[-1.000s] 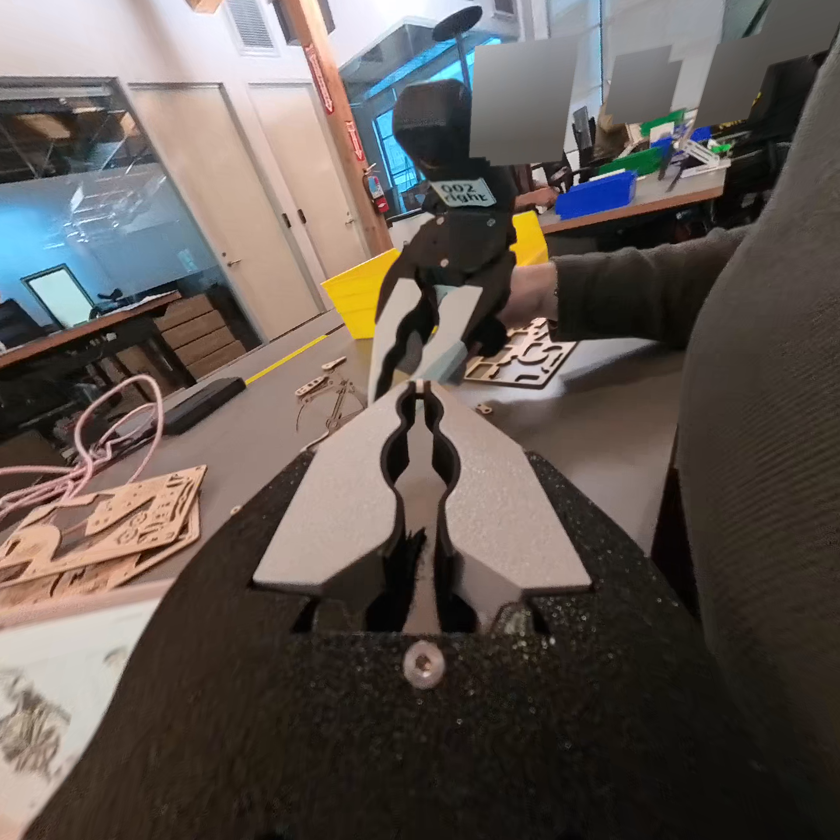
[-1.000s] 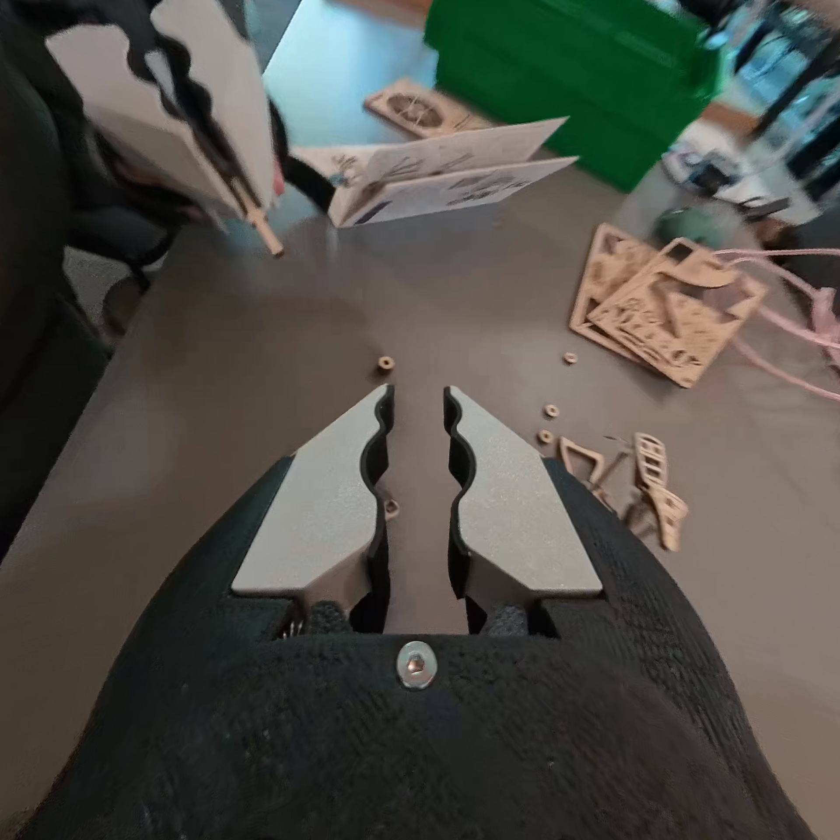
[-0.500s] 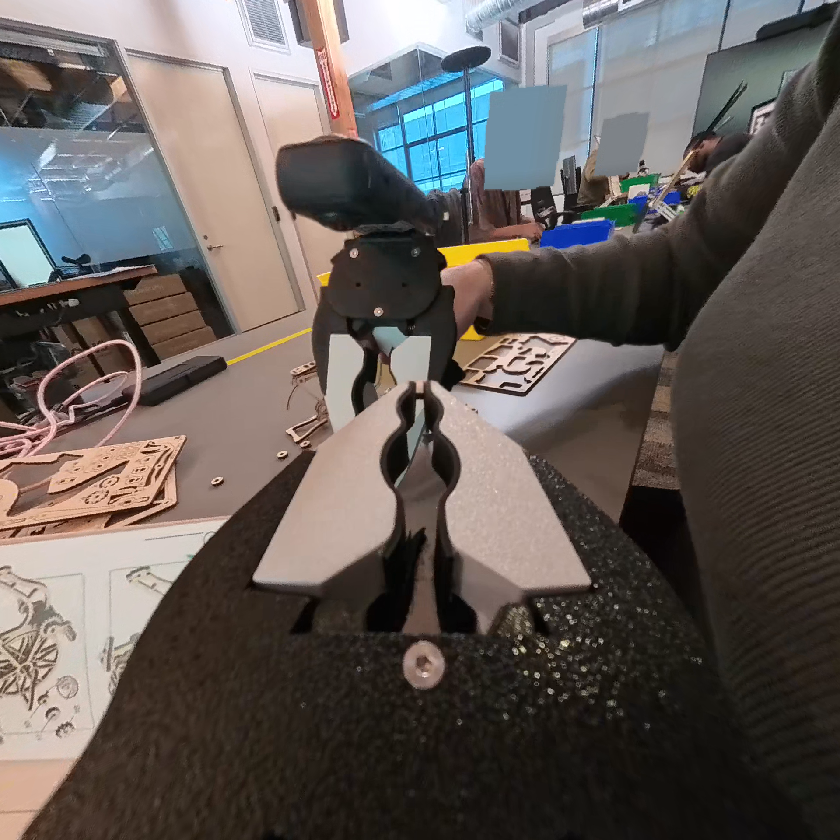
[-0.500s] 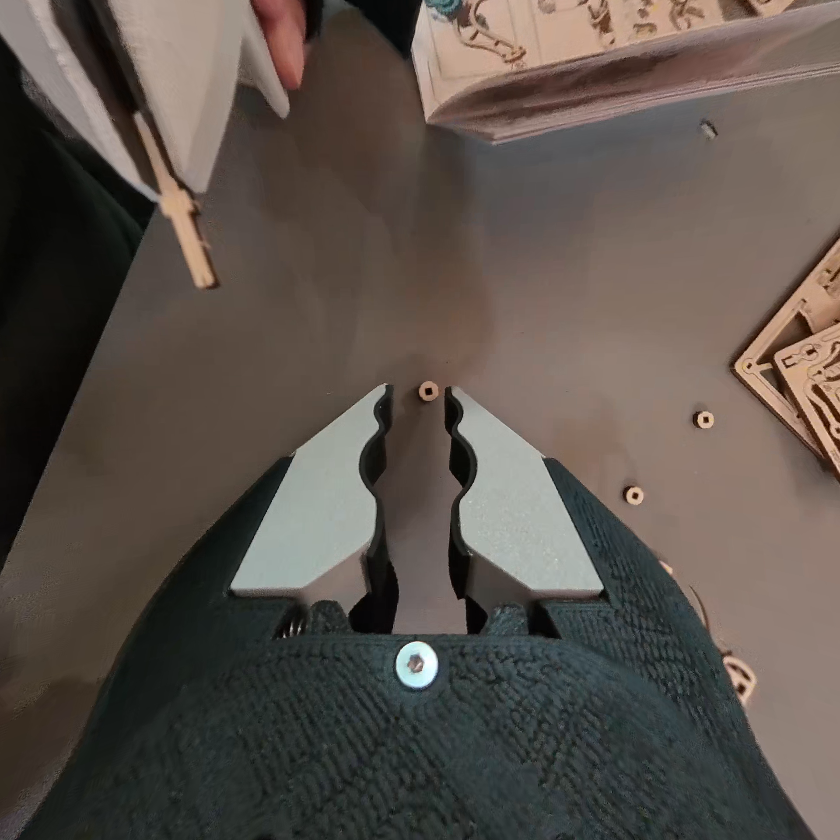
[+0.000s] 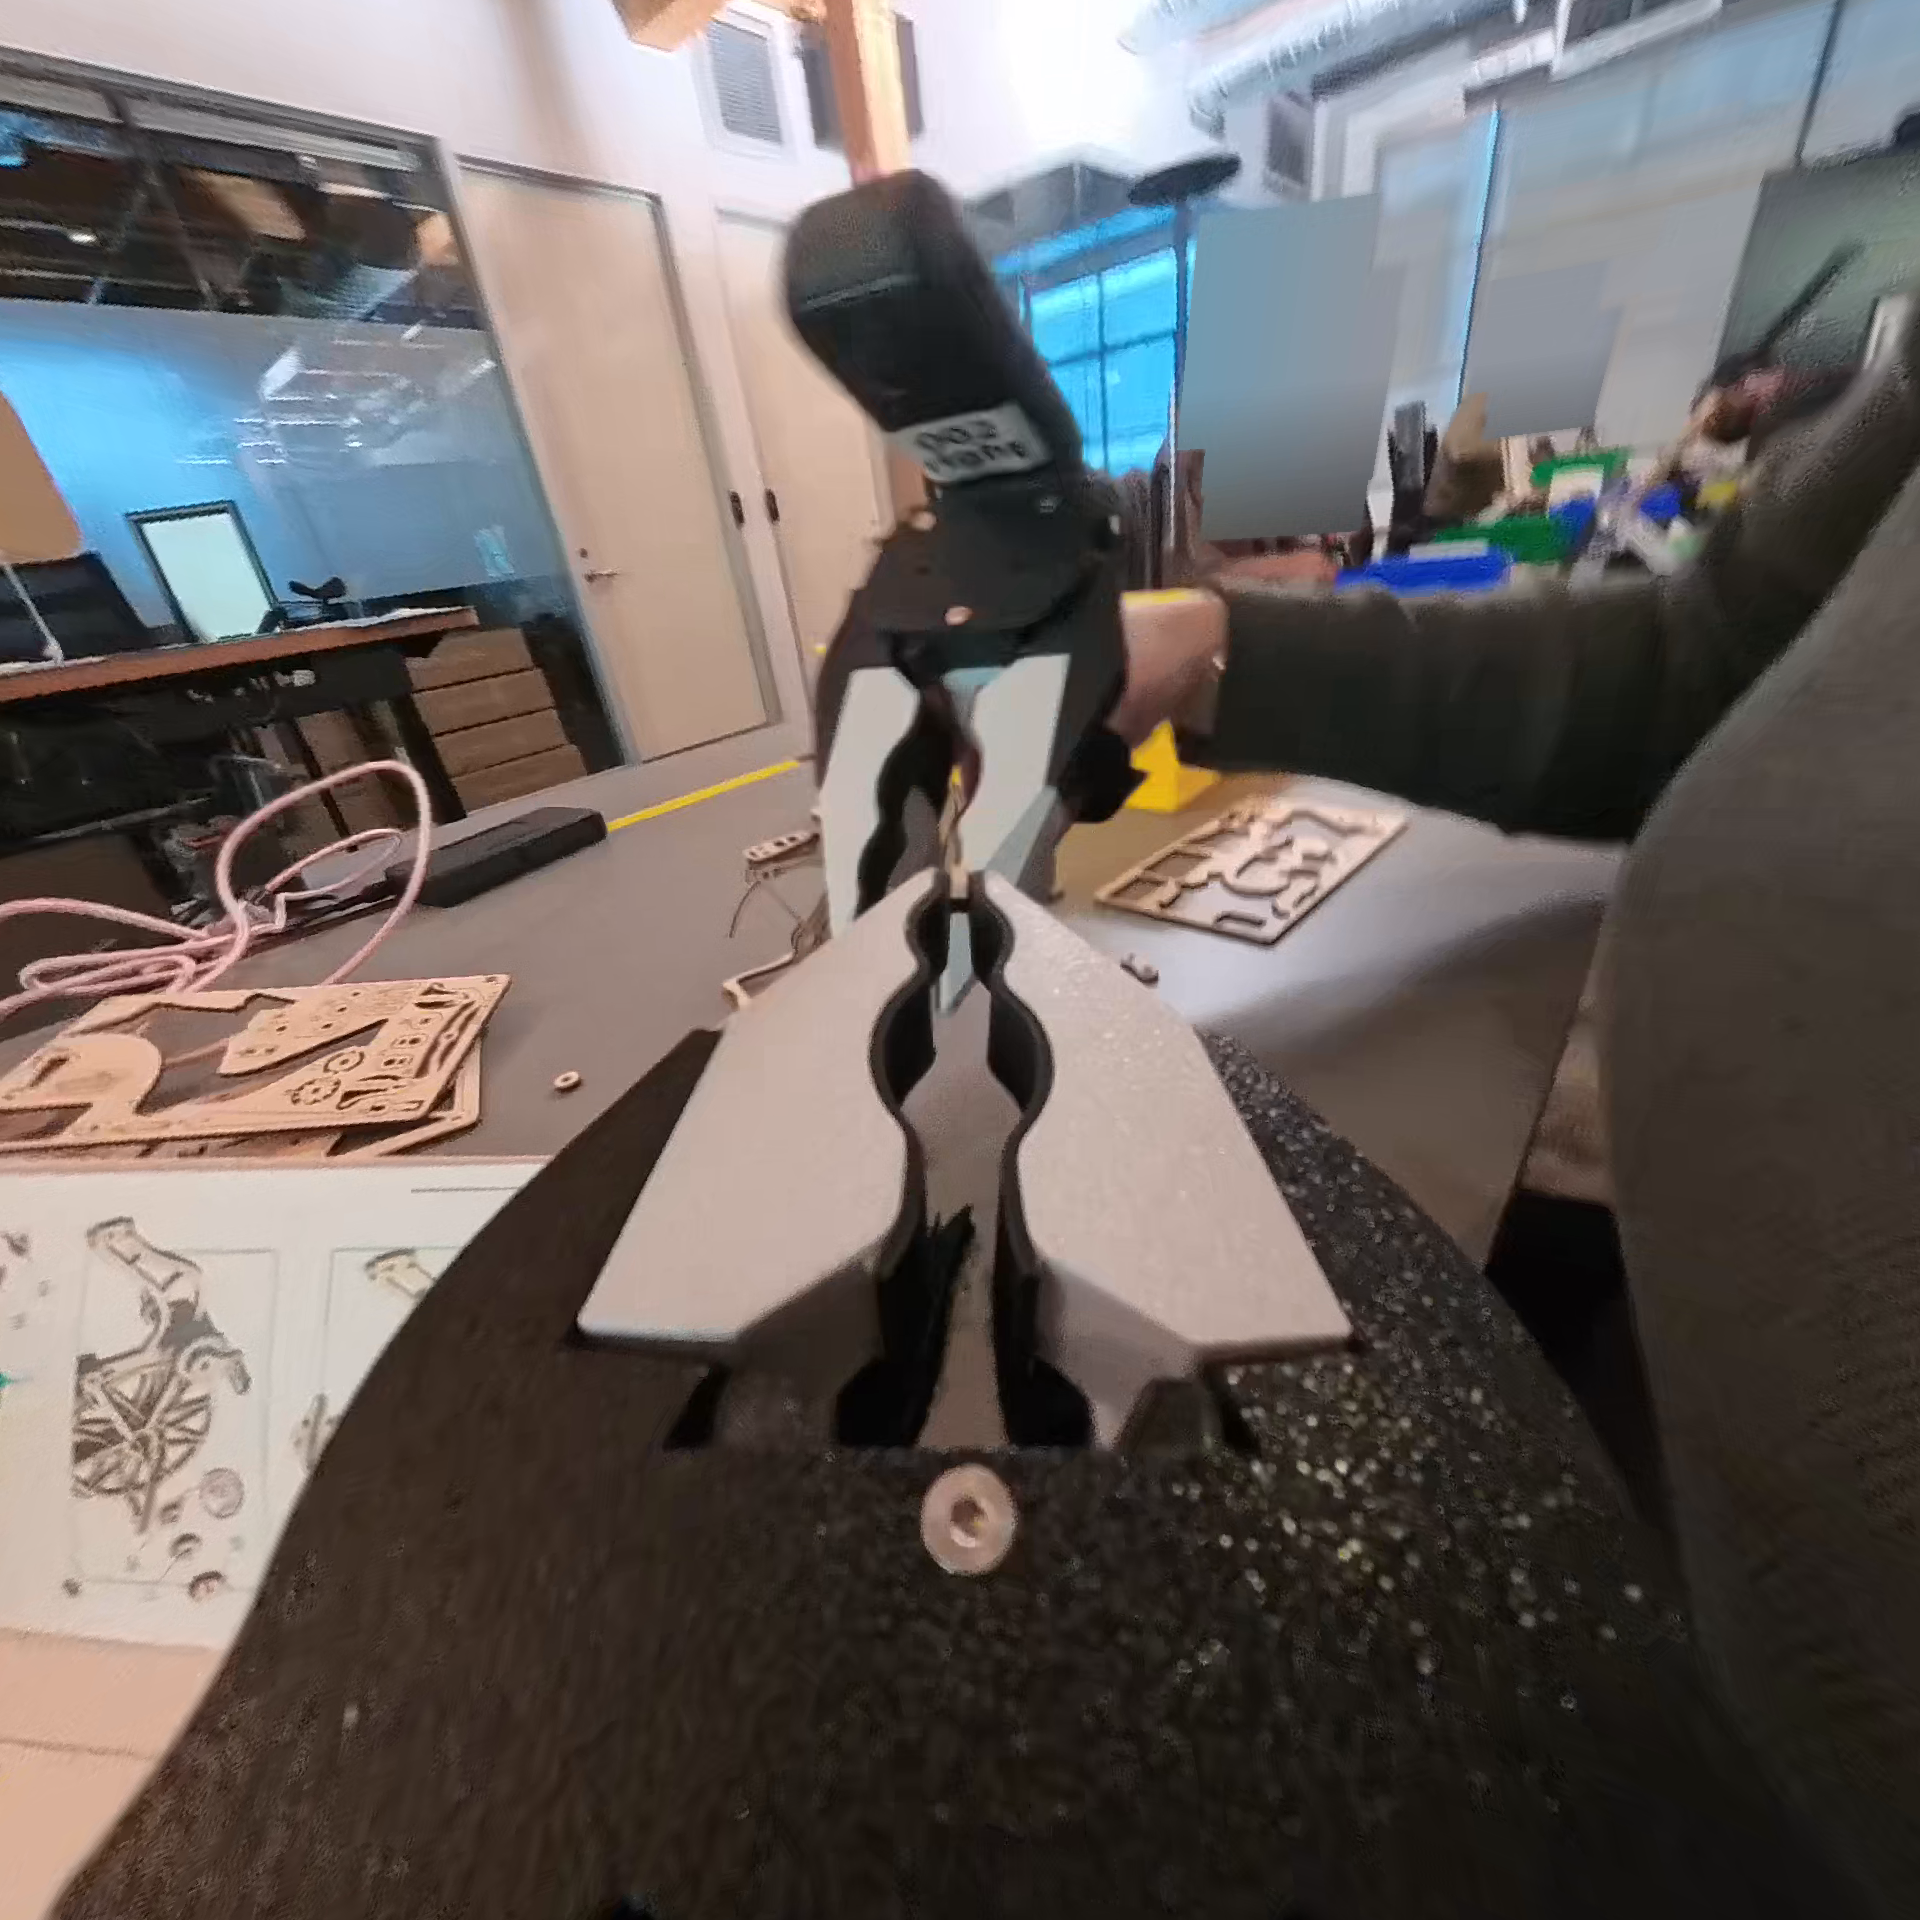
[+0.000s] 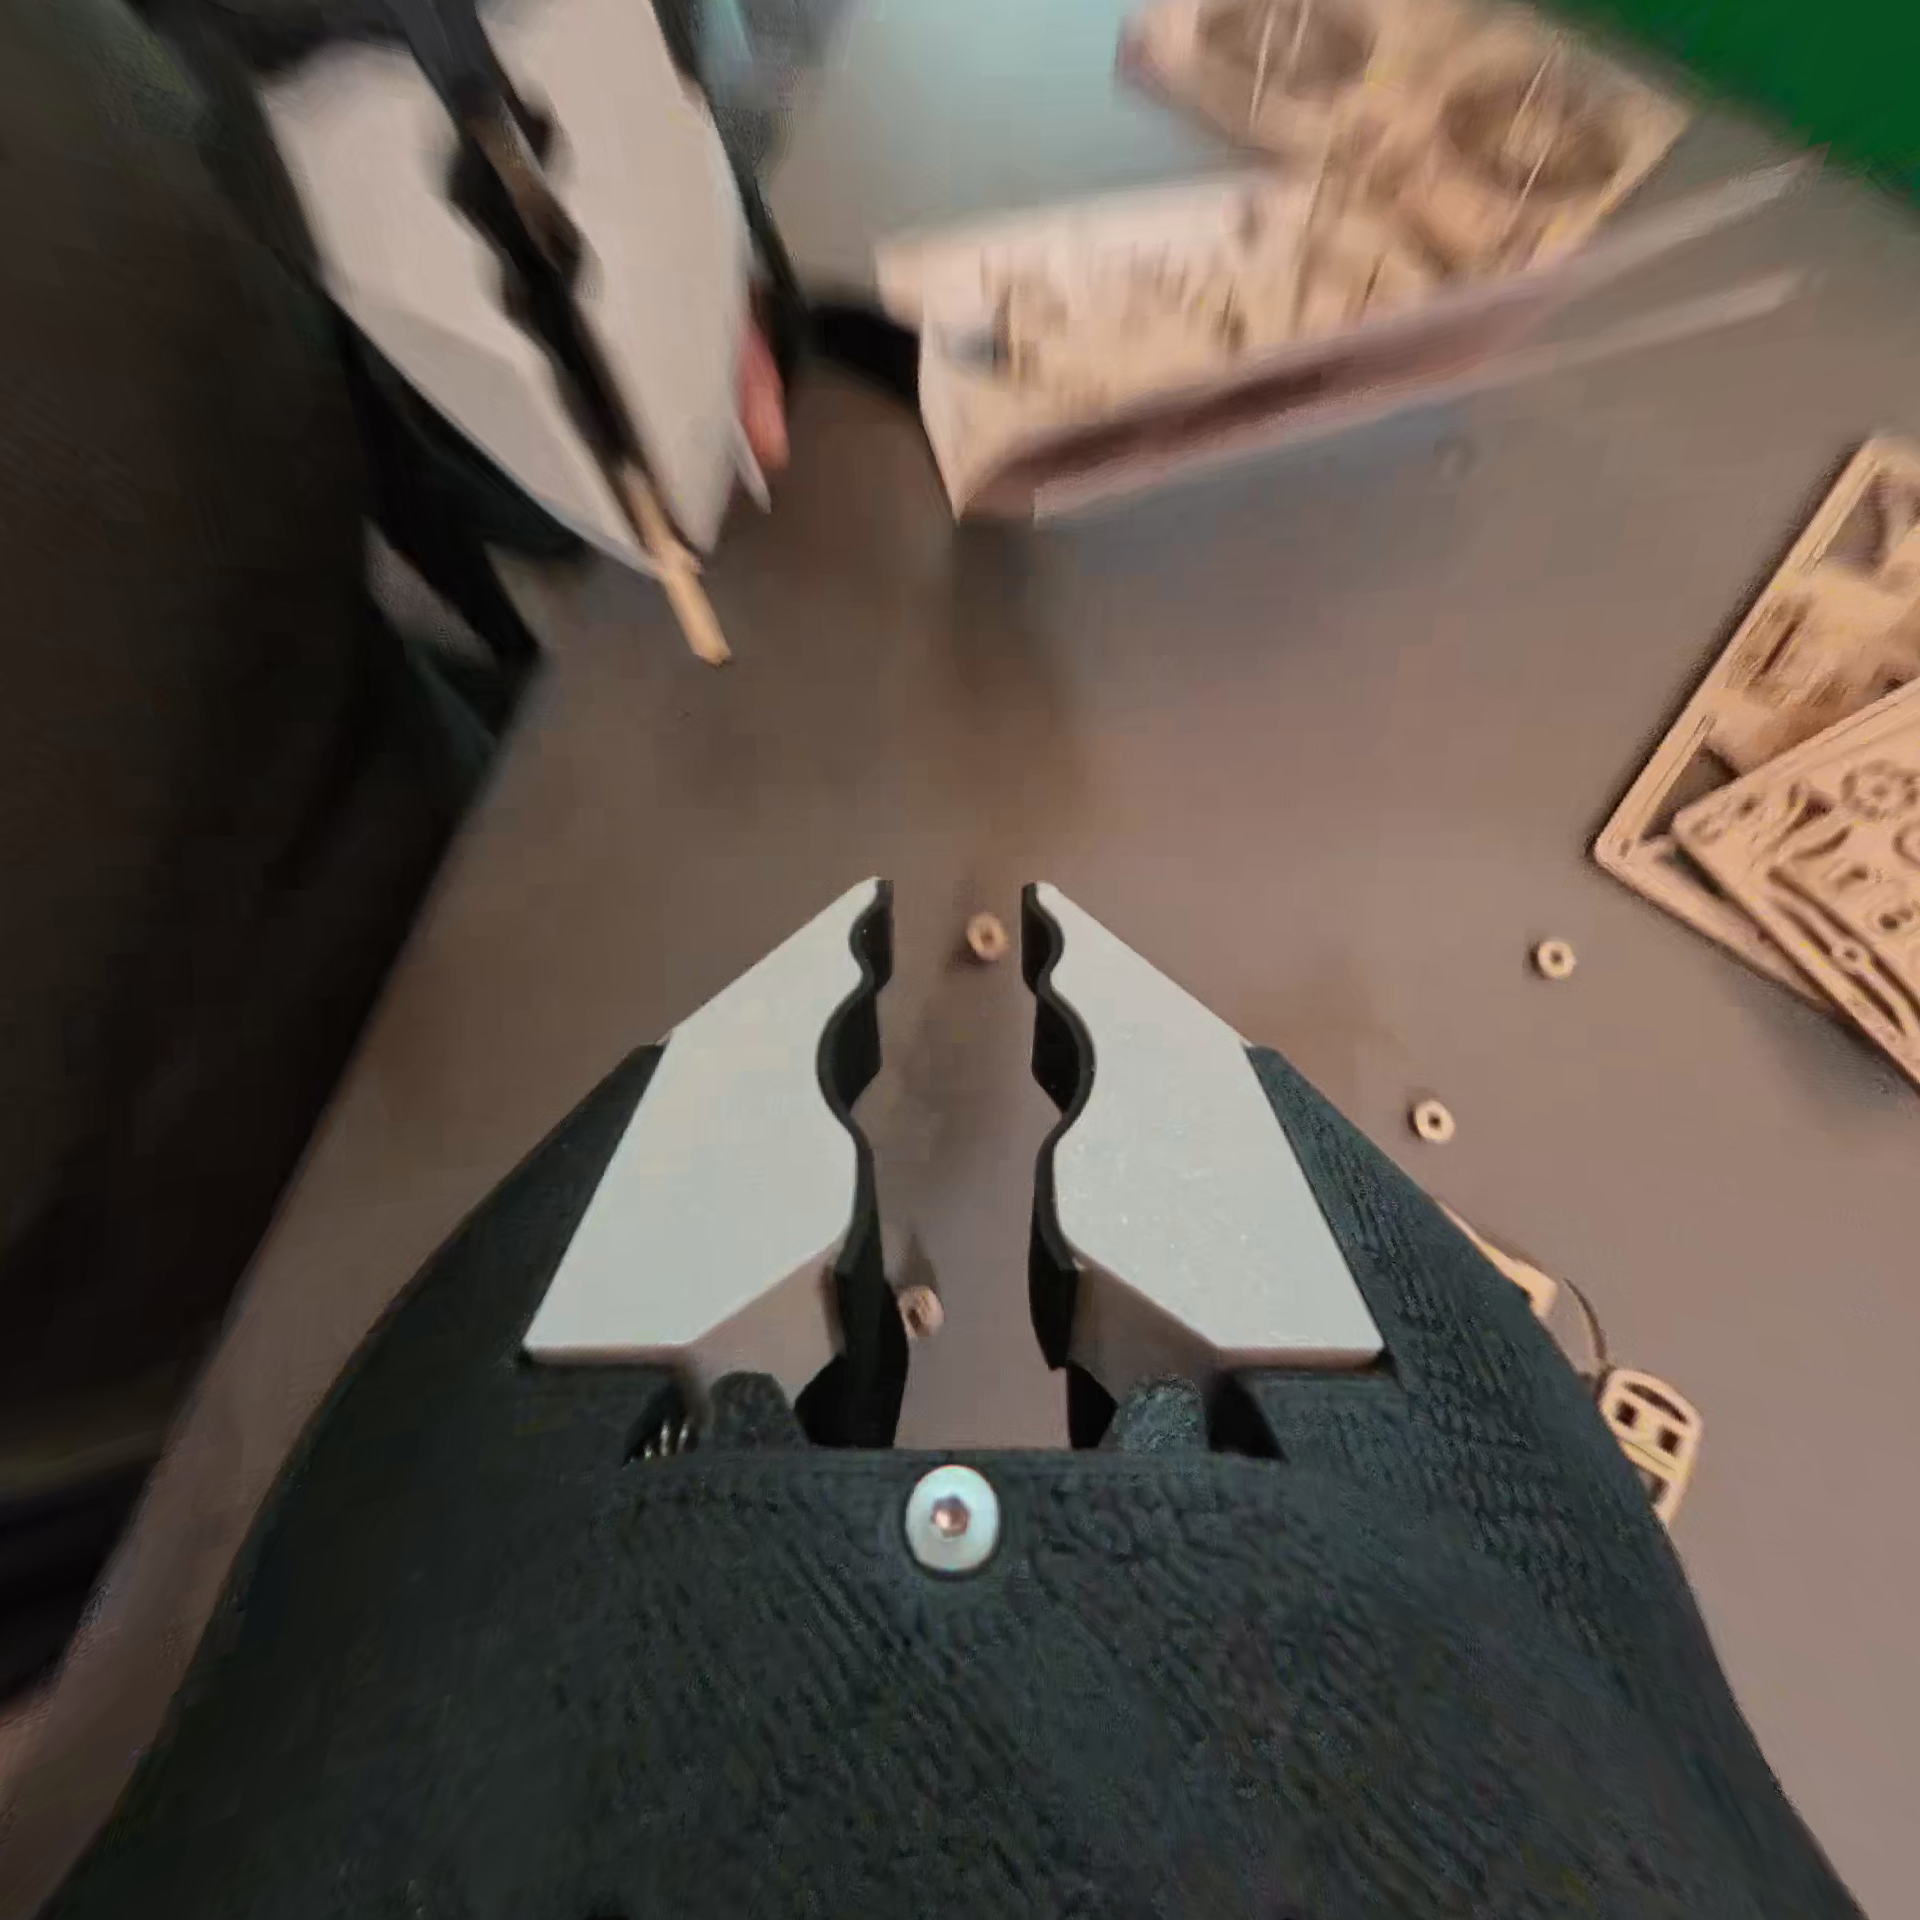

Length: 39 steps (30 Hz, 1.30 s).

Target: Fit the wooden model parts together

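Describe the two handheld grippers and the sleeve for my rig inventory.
Both the left gripper and the right gripper have grainy black bodies, flat grey fingers with wavy black inner pads, and one silver screw. The right gripper bears a label. The sleeve is dark grey knit.

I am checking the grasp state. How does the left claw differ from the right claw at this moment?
The left claw is shut on a thin wooden stick; the right claw is open and holds nothing. The left claw is raised above the table; the right claw points down at a small wooden ring. Both have grey fingers on black bodies.

Left tongs point(image 5: 957, 883) pinching wooden stick point(image 5: 954, 850)
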### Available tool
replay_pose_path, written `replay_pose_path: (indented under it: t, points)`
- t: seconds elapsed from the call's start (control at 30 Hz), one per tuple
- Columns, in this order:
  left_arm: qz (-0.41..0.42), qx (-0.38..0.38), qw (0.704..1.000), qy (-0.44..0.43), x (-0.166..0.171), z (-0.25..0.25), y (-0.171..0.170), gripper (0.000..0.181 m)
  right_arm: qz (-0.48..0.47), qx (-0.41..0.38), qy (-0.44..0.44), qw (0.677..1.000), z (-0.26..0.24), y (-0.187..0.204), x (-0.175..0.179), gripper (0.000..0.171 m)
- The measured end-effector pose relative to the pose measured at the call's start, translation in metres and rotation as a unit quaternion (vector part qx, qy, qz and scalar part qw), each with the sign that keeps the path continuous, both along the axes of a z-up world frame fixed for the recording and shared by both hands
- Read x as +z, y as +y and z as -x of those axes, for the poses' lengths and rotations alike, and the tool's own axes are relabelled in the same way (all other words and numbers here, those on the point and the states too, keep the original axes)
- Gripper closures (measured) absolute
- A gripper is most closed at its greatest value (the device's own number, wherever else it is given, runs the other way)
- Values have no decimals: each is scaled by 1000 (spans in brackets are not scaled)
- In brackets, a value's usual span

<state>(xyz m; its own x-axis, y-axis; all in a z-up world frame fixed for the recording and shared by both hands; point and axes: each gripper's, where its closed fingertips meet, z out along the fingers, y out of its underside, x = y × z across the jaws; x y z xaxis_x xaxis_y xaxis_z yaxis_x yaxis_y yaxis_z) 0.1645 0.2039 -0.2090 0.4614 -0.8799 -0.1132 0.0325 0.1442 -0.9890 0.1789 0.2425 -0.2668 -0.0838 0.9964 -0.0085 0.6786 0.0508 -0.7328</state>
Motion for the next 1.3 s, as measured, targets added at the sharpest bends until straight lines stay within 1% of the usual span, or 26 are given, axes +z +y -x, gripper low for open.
replay_pose_path:
  t: [0.03, 0.1, 0.2, 0.3, 0.37, 0.47, 0.57, 0.8, 0.9, 1.13, 1.3]
  points:
    - [16, -3, 999, -28, 5, 2, 1, 181, 16, -6, 64, 998, 4, -5, 17, 148]
    - [50, -27, 993, -99, 21, 6, 2, 181, 32, -10, 195, 980, 12, -17, 51, 149]
    - [94, -60, 977, -182, 39, 12, 5, 181, 62, -17, 353, 933, 16, -33, 94, 153]
    - [130, -110, 948, -267, 55, 18, 5, 181, 96, -53, 459, 882, 13, -31, 120, 155]
    - [155, -135, 926, -317, 60, 21, 7, 181, 111, -80, 498, 856, 12, -26, 128, 155]
    - [179, -157, 896, -374, 65, 25, 10, 181, 107, -101, 515, 844, 17, -23, 129, 156]
    - [179, -174, 882, -399, 71, 23, 9, 180, 130, -110, 533, 829, 23, -23, 131, 158]
    - [192, -187, 876, -401, 69, 10, 8, 181, 156, -98, 576, 797, 24, -29, 134, 166]
    - [191, -186, 877, -401, 68, 8, 7, 180, 160, -98, 576, 795, 24, -31, 131, 170]
    - [186, -178, 884, -391, 66, 5, 7, 180, 157, -105, 590, 785, 21, -30, 132, 170]
    - [191, -172, 884, -391, 63, 5, 9, 180, 150, -119, 580, 792, 22, -28, 128, 170]
